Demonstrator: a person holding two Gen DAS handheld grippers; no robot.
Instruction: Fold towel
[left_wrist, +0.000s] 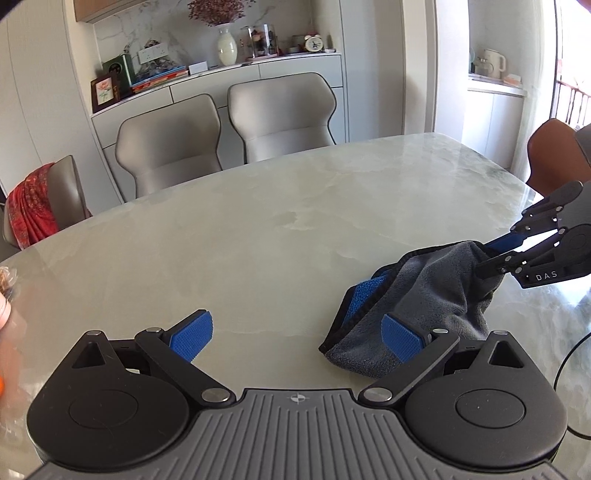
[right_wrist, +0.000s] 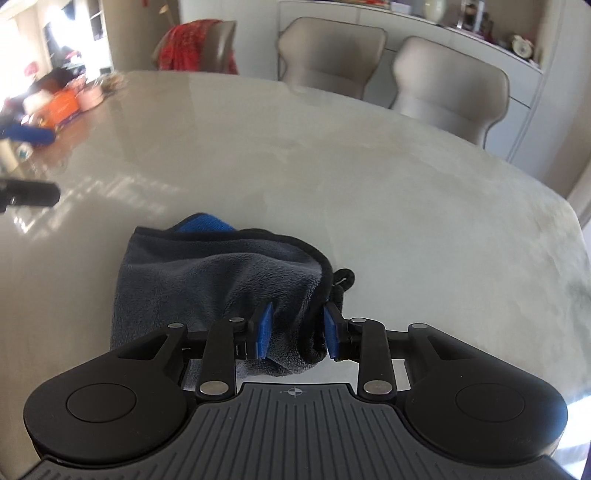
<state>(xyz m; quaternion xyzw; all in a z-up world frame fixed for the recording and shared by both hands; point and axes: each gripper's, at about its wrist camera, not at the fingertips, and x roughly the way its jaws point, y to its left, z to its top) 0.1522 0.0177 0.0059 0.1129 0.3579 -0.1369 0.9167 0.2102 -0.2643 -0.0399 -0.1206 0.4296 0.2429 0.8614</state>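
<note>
A grey towel (left_wrist: 436, 291) with a blue underside and black hem lies bunched on the marble table (left_wrist: 258, 236). My left gripper (left_wrist: 297, 336) is open wide, its right pad next to the towel's near corner, holding nothing. My right gripper (left_wrist: 487, 253) comes in from the right and its fingers close around the towel's far bunched end. In the right wrist view the towel (right_wrist: 221, 280) lies between the blue pads of the right gripper (right_wrist: 297, 332), which press a gathered fold with the hem and its hanging loop (right_wrist: 343, 280).
Two beige chairs (left_wrist: 221, 136) stand at the far side of the table. A chair with a red cloth (left_wrist: 33, 206) is at the left, an orange chair (left_wrist: 554, 155) at the right. Clutter (right_wrist: 55, 107) sits at the table's far left end.
</note>
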